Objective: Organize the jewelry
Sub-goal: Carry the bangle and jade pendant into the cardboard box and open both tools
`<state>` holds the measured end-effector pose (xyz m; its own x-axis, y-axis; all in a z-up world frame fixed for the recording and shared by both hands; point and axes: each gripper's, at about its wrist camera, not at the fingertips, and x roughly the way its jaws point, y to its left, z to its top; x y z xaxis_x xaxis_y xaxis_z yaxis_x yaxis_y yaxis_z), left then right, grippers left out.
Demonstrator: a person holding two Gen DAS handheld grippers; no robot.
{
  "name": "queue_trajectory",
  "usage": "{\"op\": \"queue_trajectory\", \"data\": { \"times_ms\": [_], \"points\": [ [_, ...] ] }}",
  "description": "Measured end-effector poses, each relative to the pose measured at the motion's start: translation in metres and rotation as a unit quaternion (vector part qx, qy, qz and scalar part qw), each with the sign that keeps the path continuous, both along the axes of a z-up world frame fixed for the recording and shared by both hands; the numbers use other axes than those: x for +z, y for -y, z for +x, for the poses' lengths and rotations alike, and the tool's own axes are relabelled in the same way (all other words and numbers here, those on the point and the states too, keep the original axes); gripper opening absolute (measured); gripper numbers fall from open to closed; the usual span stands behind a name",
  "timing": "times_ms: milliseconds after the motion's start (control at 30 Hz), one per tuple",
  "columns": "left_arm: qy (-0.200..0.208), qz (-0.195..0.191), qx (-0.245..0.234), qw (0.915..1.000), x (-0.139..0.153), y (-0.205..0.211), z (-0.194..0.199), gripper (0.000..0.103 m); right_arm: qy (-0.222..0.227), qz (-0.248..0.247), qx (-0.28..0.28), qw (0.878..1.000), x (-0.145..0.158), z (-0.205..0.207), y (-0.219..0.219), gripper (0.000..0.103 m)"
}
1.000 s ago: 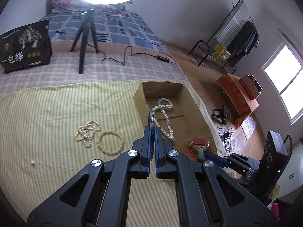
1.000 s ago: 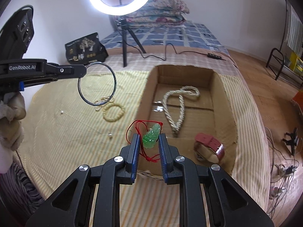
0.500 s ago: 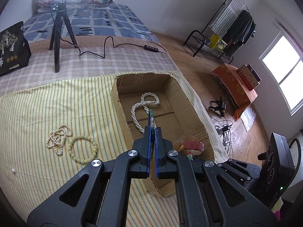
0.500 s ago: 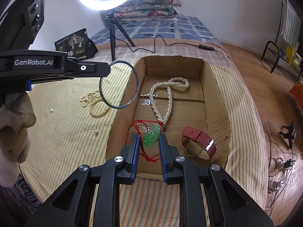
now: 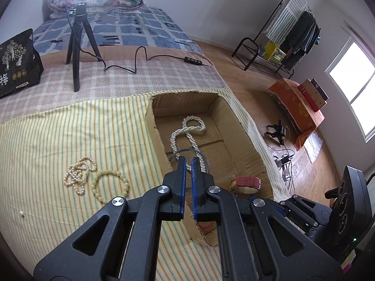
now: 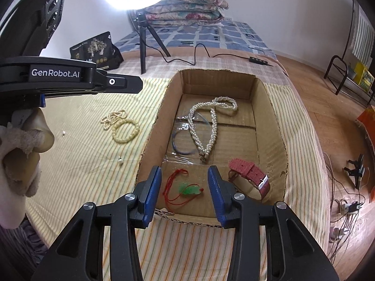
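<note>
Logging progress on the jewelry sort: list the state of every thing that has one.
Cardboard box: open-topped.
Right gripper: jaws opening, empty.
Left gripper: jaws barely apart, empty.
Green pendant: lying loose in the box.
Bangle: lying in the box.
Ring light: on.

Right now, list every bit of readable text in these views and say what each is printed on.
"GenRobot.AI": white lettering on the side of the left claw body.
"梅": large white character on the black bag on the bed; its smaller print is too small to read.
Box on the far rack: print too blurred to read.
</note>
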<state>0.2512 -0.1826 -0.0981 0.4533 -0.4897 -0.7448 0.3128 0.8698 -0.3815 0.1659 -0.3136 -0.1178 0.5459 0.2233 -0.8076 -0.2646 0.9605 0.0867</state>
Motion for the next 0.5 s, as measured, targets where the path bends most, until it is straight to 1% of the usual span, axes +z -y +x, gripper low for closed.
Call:
{"op": "queue_trajectory", "data": {
  "times_ms": [267, 333, 367, 400, 433, 500],
  "points": [
    [0.01, 0.012, 0.005, 0.9999, 0.004, -0.014, -0.004, 0.001, 0.007, 0.0, 0.003, 1.0, 0.005, 0.001, -0.007, 0.039],
    [0.012, 0.017, 0.007, 0.9998, 0.006, -0.018, -0.005, 0.003, 0.009, 0.0, 0.004, 1.0, 0.006, 0.002, -0.009, 0.039],
    [0.014, 0.02, 0.009, 0.9997, 0.006, -0.021, -0.006, 0.012, 0.01, 0.0, 0.005, 1.0, 0.006, 0.002, -0.01, 0.039],
    [0.016, 0.021, 0.011, 0.9996, 0.007, -0.025, -0.006, 0.025, 0.011, -0.001, 0.006, 1.0, 0.007, 0.002, -0.011, 0.039],
    [0.017, 0.021, 0.014, 0.9995, 0.007, -0.028, -0.006, 0.029, 0.012, -0.001, 0.006, 1.0, 0.008, 0.003, -0.012, 0.039],
    [0.019, 0.02, 0.019, 0.9994, 0.009, -0.039, -0.007, 0.03, 0.015, -0.001, 0.008, 1.0, 0.009, 0.003, -0.015, 0.039]
  ]
}}
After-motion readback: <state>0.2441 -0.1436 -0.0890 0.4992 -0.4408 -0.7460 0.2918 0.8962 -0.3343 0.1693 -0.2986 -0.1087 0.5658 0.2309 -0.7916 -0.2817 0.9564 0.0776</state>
